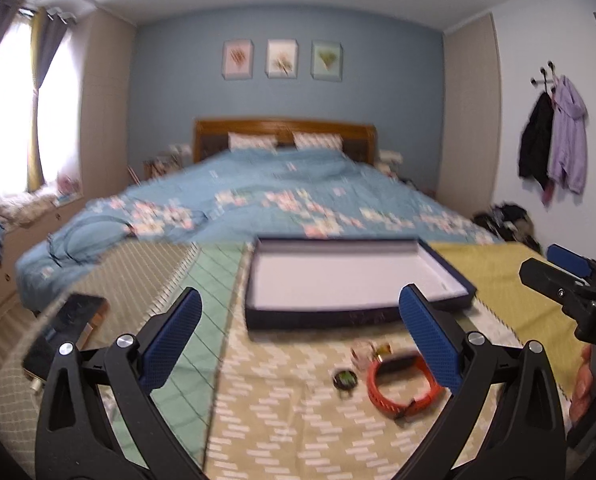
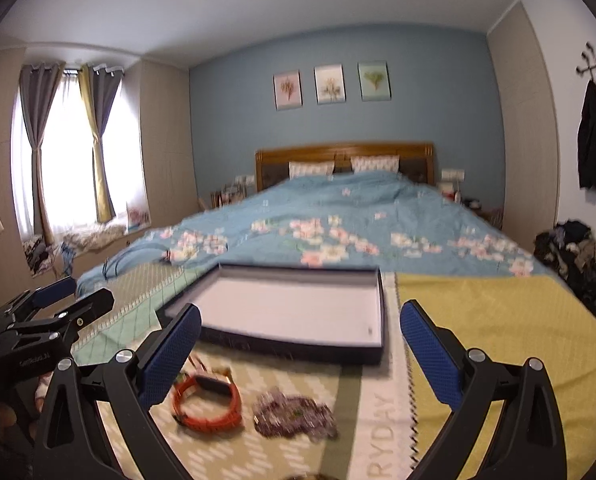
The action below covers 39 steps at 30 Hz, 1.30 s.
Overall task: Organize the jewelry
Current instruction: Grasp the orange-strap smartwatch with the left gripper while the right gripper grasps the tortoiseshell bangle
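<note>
A shallow dark-blue box (image 1: 325, 316) with a white inside lies open on the patterned cloth at the foot of the bed; it also shows in the right wrist view (image 2: 294, 350). In front of it lie an orange-strapped watch (image 1: 401, 396), a small round green piece (image 1: 344, 379) and a small blurred trinket (image 1: 367, 352). The right wrist view shows the watch (image 2: 208, 404) and a purple beaded heap (image 2: 294, 418). My left gripper (image 1: 298, 342) is open above the cloth, with the watch by its right finger. My right gripper (image 2: 298, 354) is open over the box's near edge.
The bed with a blue floral quilt (image 1: 282, 196) fills the space behind the box. A yellow cloth (image 2: 497, 320) lies to the right. A dark phone-like slab (image 1: 64, 332) lies at the left edge. Clothes are piled on the floor (image 2: 577, 264) at the right.
</note>
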Motion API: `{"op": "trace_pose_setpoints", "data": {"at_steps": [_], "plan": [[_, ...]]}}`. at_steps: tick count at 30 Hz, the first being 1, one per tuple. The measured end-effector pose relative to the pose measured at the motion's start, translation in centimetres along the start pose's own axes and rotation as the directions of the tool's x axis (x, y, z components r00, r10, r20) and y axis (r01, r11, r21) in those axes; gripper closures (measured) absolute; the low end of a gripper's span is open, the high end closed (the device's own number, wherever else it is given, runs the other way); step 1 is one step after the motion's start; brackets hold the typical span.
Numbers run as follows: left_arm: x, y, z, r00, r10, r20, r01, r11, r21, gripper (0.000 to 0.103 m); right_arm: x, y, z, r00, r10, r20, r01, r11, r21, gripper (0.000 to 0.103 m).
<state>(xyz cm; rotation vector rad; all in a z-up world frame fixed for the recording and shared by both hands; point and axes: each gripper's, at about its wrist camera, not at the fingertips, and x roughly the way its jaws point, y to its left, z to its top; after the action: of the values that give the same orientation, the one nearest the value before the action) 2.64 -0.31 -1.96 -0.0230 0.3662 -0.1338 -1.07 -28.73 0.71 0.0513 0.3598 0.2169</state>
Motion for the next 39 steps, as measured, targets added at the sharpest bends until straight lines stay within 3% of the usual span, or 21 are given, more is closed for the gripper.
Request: {"op": "trace_pose_setpoints", "data": {"at_steps": [5, 9, 13, 18, 22, 31, 35, 39], "plan": [[2.8, -0.8, -0.9, 0.987, -0.070, -0.142, 0.075, 0.997, 0.035, 0.007, 1.4, -1.5, -1.4, 0.986, 0.033, -0.161, -0.034, 0.999, -0.004, 0.009], [4.7, -2.0, -2.0, 0.965, -0.121, -0.234, 0.140, 0.988, 0.065, 0.020, 2.0, -2.3, -3.0, 0.955, 0.077, -0.288, -0.078, 0.997, 0.009, 0.021], [6.0, -2.7, -3.1, 0.930, -0.198, -0.309, 0.219, 0.975, 0.035, 0.032, 2.1, -2.8, -4.5, 0.927, 0.107, -0.359, -0.106, 0.994, 0.021, 0.033], [7.4, -3.5, -4.0, 0.877, -0.288, -0.386, 0.307, 0.952, -0.011, 0.060, 1.9, -3.3, -5.2, 0.901, 0.144, -0.408, -0.142, 0.989, 0.036, 0.044], [8.3, -4.2, -4.5, 0.841, -0.323, -0.433, 0.342, 0.939, -0.037, 0.064, 1.8, -3.4, -5.5, 0.880, 0.180, -0.441, -0.177, 0.983, 0.047, 0.054], [9.7, -5.1, -4.6, 0.815, -0.328, -0.478, 0.349, 0.936, -0.046, 0.065, 1.4, -3.0, -6.0, 0.850, 0.195, -0.490, -0.220, 0.975, 0.007, 0.068], [10.3, -5.0, -4.5, 0.799, -0.336, -0.500, 0.357, 0.933, -0.057, 0.065, 1.4, -2.9, -6.3, 0.842, 0.183, -0.507, -0.224, 0.974, -0.021, 0.078], [10.5, -5.1, -4.3, 0.796, -0.332, -0.506, 0.354, 0.934, -0.056, 0.070, 1.4, -2.9, -6.3, 0.843, 0.156, -0.515, -0.216, 0.975, -0.058, 0.088]]}}
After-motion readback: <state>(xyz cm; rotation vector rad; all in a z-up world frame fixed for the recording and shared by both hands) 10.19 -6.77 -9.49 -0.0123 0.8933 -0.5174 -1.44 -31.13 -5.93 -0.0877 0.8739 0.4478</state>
